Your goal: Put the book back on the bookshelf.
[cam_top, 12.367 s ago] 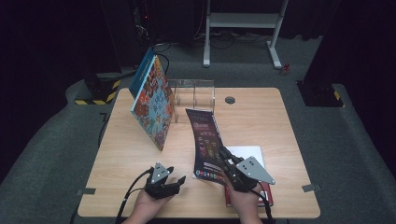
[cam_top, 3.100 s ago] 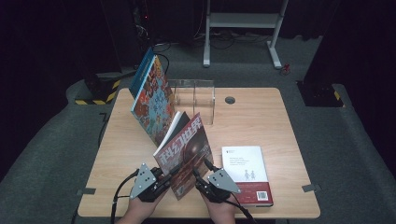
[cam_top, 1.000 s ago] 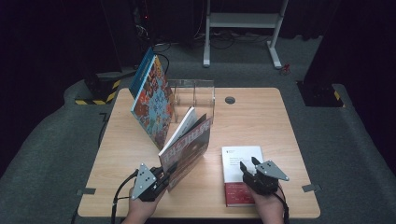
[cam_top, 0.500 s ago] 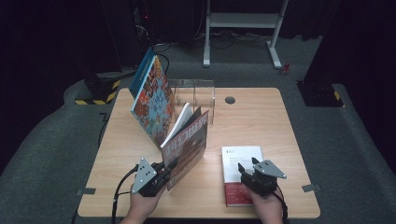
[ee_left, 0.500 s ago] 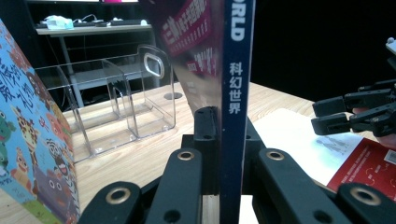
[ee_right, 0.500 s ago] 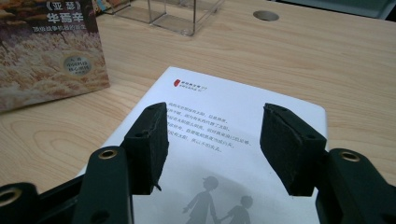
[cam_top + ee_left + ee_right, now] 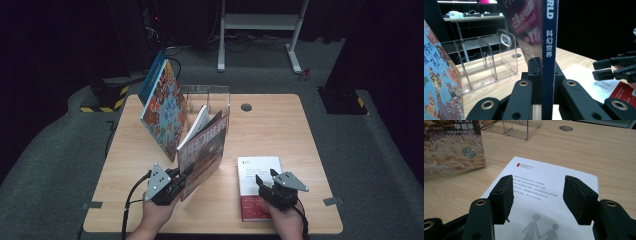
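Dark floor and unlit equipment surrounded the pale wooden table [image 7: 280,130], which took up the middle of the high view.

At the upper left of the tabletop a colourful picture book [image 7: 164,111] leaned tilted against the clear acrylic rack [image 7: 212,96], whose slots behind it looked empty. Just right of it, at centre, stood the magazine [image 7: 202,150]. Half a second before, it had leaned lower and nearer the front edge; now it stood more upright, its top edge close to the rack. The left gripper [image 7: 172,182], at lower left, was clamped on its bottom corner, and in the left gripper view the jaws were closed tight on the blue spine [image 7: 548,60], with the rack [image 7: 486,60] straight ahead.

That probably meant the magazine was being carried towards a slot in the rack, with insertion not yet begun; the top edge would have to clear the rack's front wall.

At lower right the right gripper [image 7: 274,189] hovered over the near end of the white and red book [image 7: 260,175] lying flat on the table, little changed from a moment earlier. In the right gripper view its jaws [image 7: 537,197] stood wide apart, holding nothing, above the white cover [image 7: 549,187]. It seemed poised to take that book next.
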Demonstrator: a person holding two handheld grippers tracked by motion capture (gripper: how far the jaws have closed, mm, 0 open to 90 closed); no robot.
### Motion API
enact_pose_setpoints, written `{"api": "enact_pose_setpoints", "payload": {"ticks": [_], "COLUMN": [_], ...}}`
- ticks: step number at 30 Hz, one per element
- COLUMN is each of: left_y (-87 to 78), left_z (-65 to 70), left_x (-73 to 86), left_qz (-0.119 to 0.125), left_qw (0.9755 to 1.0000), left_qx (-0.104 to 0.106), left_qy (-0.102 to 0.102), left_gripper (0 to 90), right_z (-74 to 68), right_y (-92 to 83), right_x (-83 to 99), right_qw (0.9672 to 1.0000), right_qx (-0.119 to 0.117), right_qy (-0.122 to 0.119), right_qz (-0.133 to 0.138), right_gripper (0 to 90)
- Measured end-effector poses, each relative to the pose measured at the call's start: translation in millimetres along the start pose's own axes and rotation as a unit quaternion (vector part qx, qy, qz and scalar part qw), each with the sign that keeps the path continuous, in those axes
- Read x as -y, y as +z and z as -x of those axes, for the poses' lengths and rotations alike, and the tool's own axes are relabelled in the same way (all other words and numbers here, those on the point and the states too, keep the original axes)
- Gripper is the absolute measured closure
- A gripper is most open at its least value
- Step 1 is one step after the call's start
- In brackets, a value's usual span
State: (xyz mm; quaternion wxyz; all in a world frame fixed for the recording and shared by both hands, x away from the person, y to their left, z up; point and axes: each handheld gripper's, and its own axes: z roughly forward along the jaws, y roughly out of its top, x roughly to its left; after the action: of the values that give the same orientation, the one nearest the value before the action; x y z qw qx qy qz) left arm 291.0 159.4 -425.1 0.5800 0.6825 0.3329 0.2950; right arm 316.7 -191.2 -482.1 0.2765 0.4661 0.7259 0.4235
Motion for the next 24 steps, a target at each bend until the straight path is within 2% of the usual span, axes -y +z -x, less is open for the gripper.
{"api": "enact_pose_setpoints", "payload": {"ticks": [4, 11, 17, 24], "left_y": [2.9, 4.6, 7.2, 10.1], "left_z": [-1.9, -5.6, -14.3, -22.1], "left_x": [-6.8, -18.0, -24.3, -31.8], "left_qz": [0.007, 0.022, 0.030, 0.029], "left_qw": [1.0000, 0.9997, 0.9991, 0.9984], "left_qx": [-0.003, -0.012, -0.028, -0.048], "left_qy": [-0.001, -0.007, -0.013, -0.007], "left_gripper": [84.1, 84.0, 84.0, 84.0], "right_z": [1.3, 1.7, 1.7, 1.9], "right_y": [-0.9, -0.4, 0.1, 0.7], "right_x": [0.5, 0.1, -0.1, -0.4], "right_qw": [1.0000, 1.0000, 1.0000, 1.0000], "right_qx": [-0.003, -0.006, -0.007, -0.006], "right_qy": [0.006, 0.002, 0.003, 0.004], "right_qz": [0.001, -0.003, -0.005, -0.005], "right_gripper": [41.9, 42.2, 41.9, 41.1]}}
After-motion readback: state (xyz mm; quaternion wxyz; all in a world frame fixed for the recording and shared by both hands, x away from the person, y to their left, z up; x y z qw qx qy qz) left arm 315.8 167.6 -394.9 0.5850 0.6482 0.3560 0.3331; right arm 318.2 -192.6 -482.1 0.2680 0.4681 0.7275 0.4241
